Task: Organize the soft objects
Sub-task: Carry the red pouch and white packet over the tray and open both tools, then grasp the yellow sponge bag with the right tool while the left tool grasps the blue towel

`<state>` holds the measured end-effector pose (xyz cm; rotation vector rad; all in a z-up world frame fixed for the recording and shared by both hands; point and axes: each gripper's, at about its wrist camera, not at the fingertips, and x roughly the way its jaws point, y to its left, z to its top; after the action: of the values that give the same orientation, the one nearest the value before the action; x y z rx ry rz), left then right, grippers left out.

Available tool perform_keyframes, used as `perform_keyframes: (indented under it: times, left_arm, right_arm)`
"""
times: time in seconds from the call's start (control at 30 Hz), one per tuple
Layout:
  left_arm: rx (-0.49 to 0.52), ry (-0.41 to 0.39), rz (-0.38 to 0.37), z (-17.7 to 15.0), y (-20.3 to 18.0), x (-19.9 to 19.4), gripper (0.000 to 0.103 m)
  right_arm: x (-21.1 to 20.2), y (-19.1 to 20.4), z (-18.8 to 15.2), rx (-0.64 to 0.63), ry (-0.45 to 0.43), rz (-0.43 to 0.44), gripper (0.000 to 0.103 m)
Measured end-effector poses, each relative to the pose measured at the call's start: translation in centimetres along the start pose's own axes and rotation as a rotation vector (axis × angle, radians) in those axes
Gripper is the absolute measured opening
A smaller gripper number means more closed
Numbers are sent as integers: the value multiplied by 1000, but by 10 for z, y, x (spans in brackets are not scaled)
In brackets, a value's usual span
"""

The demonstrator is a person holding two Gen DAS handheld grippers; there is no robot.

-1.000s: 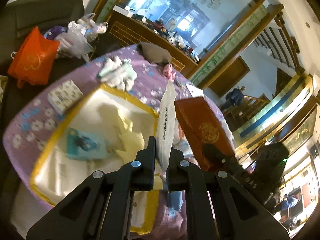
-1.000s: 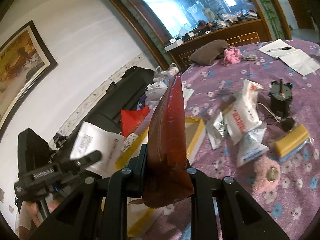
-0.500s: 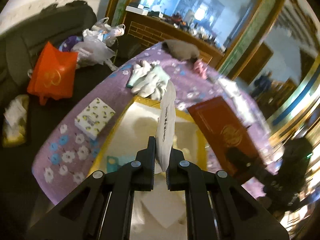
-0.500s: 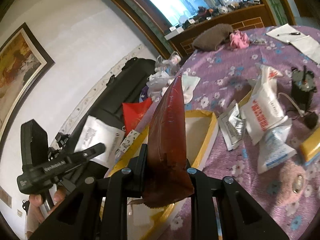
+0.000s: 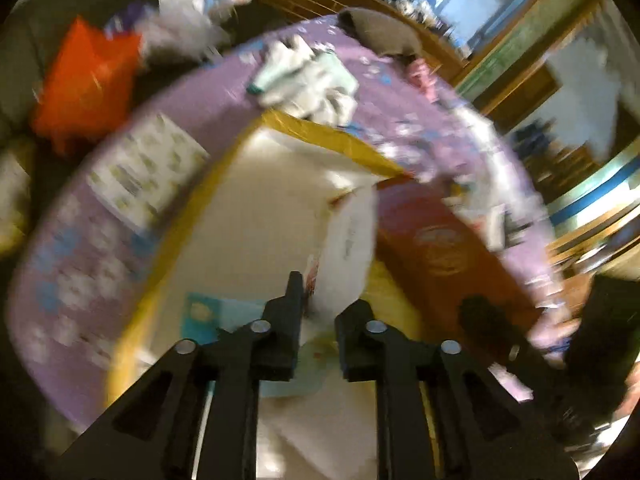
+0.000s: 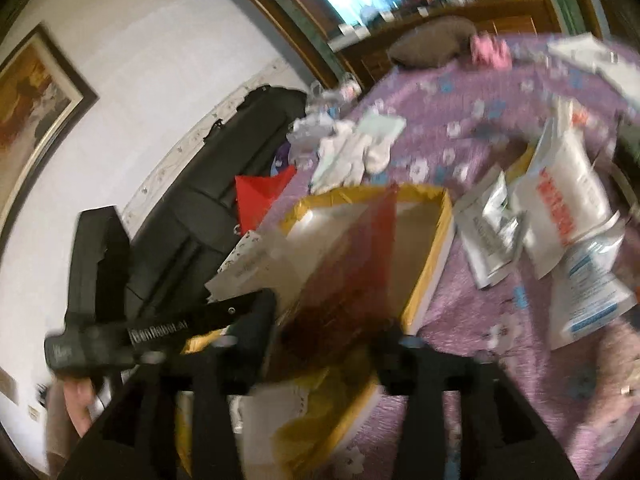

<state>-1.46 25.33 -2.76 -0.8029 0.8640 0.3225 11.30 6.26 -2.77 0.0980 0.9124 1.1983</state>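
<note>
A yellow-rimmed box with a white inside lies on the purple flowered tablecloth. My left gripper hangs over it, its jaws opening. The white packet stands between them, leaning right, and the pads no longer press it. My right gripper is over the box's near part, its jaws opening wide. The red packet tips loose between them into the box. The left gripper's fingers and the white packet show at left in the right wrist view. Both views are blurred.
Pale socks or cloths lie beyond the box, and a small patterned box to its left. Several white and silver packets lie right of the box. A grey cloth, an orange bag and a black sofa are further off.
Both grippers have come down closer over the box. Both had their packets clamped upright; now both sets of jaws stand apart and the packets lean loose.
</note>
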Motion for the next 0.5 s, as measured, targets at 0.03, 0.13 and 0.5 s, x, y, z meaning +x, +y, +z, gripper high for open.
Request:
perform_keyframes:
  times: [0.03,0.13,0.5]
  left_arm:
    - [-67,8,-96,-2,8,-1,44]
    - [-225,13,-235,-9,22,-3,73]
    - [87,-161,117,-79,-55,-57,73]
  right_arm:
    - [-6,3,-2,-31,-19,-12,72]
    - [-27,10,-12,-110,-49,-38,73]
    - [-115,-56,-47,20,-116,-42,73]
